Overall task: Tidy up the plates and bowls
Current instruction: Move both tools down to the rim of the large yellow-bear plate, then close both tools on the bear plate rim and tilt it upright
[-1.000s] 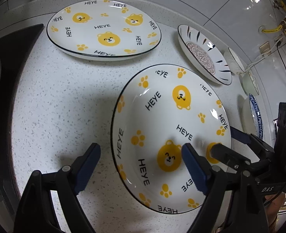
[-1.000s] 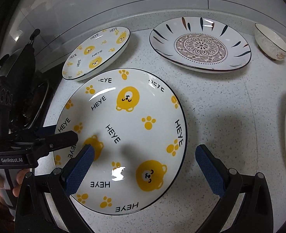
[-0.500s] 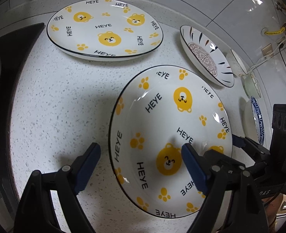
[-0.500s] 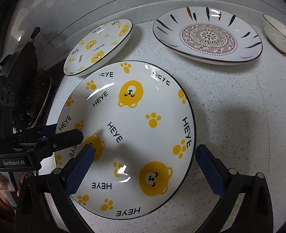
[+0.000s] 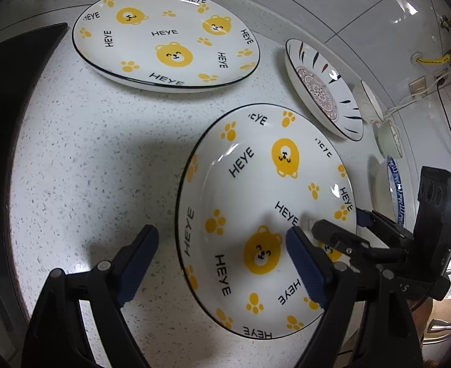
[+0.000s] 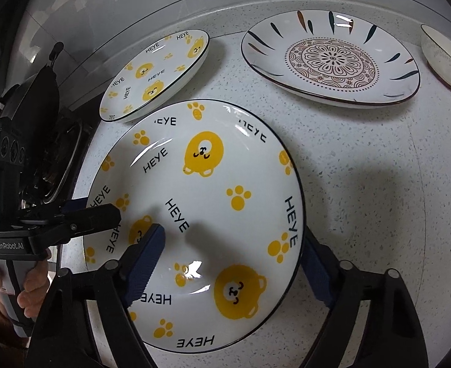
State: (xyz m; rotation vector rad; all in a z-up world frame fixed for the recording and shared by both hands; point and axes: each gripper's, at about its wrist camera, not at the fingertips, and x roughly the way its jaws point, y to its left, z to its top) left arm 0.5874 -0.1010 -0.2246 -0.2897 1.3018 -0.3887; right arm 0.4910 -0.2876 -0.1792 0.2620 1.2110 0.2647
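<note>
A deep white plate with yellow bears and "HEYE" lettering [image 5: 256,184] [image 6: 213,202] rests on the speckled counter [image 5: 87,153]. My left gripper [image 5: 222,266] is open and straddles its left rim, one finger on the counter side and one over the bowl of the plate. My right gripper [image 6: 230,265] straddles the opposite rim. Its jaws are closing, with the rim between them. Its left finger hangs over the plate and its right finger is partly hidden under the rim. The pads are not pressing on the plate. Each gripper shows in the other view: right gripper [image 5: 338,219], left gripper [image 6: 93,208].
A matching flat bear plate [image 5: 167,36] [image 6: 154,73] lies at the back. A mandala-patterned plate [image 5: 323,92] [image 6: 332,61], a small bowl [image 6: 446,58] and a blue-rimmed dish [image 5: 395,190] lie along the wall. A dark cooktop [image 5: 10,92] borders the counter's left edge.
The right gripper's fingers have drawn closer together, and the plate's rim now overlaps its right finger. The plate looks a little larger and nearer in both views. The left gripper has stayed put.
</note>
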